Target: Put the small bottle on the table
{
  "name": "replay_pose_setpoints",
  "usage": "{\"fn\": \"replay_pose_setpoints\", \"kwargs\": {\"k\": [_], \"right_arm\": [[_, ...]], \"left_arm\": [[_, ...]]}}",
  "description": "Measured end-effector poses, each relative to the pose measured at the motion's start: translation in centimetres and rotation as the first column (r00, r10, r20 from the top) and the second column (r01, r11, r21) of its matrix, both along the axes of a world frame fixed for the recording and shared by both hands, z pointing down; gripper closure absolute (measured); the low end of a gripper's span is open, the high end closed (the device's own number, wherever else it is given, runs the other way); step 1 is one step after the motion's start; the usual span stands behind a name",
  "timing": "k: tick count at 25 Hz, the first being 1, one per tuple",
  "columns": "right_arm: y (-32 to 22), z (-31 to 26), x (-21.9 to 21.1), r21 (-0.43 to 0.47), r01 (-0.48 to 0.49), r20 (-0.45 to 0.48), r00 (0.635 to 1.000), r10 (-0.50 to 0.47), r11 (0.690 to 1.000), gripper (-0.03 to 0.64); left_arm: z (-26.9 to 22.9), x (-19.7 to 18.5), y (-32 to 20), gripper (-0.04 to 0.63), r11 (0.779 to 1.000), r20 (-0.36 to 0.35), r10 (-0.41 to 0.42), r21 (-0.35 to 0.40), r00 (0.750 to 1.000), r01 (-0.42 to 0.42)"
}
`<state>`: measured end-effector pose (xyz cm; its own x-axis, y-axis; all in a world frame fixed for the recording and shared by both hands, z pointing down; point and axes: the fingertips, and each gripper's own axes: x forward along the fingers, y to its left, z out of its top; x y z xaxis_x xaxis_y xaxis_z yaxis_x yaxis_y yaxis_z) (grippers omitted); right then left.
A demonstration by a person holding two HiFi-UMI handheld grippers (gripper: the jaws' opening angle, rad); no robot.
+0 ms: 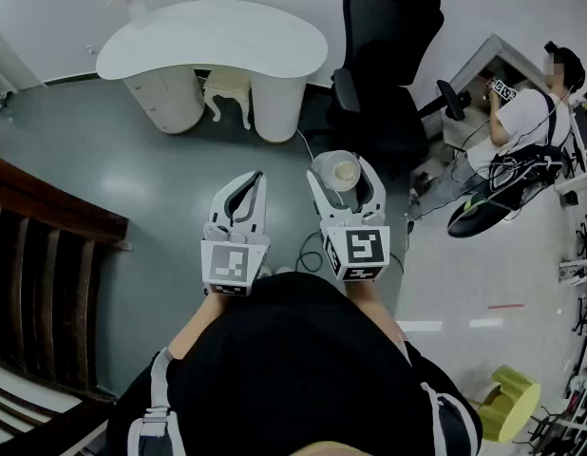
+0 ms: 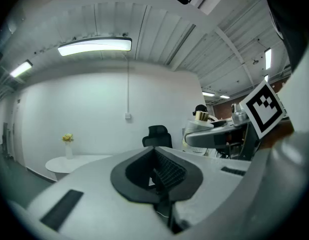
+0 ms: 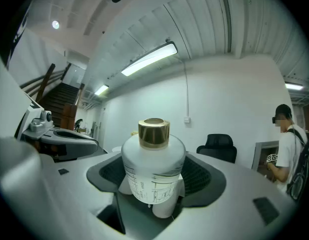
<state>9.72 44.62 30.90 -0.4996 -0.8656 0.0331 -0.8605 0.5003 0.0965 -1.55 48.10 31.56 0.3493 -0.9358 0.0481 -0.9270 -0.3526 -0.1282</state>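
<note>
The small bottle [image 3: 153,176] is white with a gold cap [image 3: 154,132]; table [image 1: 227,41] white, chair [image 1: 384,65] black.

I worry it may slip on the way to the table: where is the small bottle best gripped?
Probably take the small bottle by its wide round body, from both sides below the gold cap, as the right gripper does: the cap is narrower, shiny.
</note>
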Motion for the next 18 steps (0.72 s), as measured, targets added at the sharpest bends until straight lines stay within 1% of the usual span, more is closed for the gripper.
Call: {"fn": "replay_pose_setpoints", "kwargs": {"k": [3, 7, 11, 15, 18], "right_arm": [[-0.2, 0.0, 0.3, 0.000, 0.003, 0.001, 1.000, -0.003, 1.000, 0.272], [-0.4, 0.1, 0.5, -0.001, 0.006, -0.001, 1.000, -0.006, 1.000, 0.272], [-0.9, 0.1, 0.6, -0.002, 0.012, 0.000, 1.000, -0.012, 1.000, 0.272], [-1.8, 0.3, 1.0, -0.013, 0.026, 0.015, 1.000, -0.026, 1.000, 0.272], [-2.6, 0.4, 1.2, -0.019, 0.040, 0.009, 0.999, -0.040, 0.999, 0.272]], "left_arm": [[0.1, 0.6, -0.2, 0.588, 1.000, -0.006, 0.007, -0.002, 1.000, -0.007], [0.0, 1.1, -0.3, 0.588, 1.000, 0.007, 0.011, 0.005, 1.000, -0.011], [0.1, 1.2, -0.8, 0.588, 1.000, -0.007, -0.004, -0.011, 1.000, 0.004], [0.3, 1.6, -1.7, 0.588, 1.000, -0.011, -0.009, -0.004, 1.000, 0.009], [0.4, 1.9, -2.5, 0.588, 1.000, -0.009, -0.019, -0.004, 1.000, 0.019]]}}
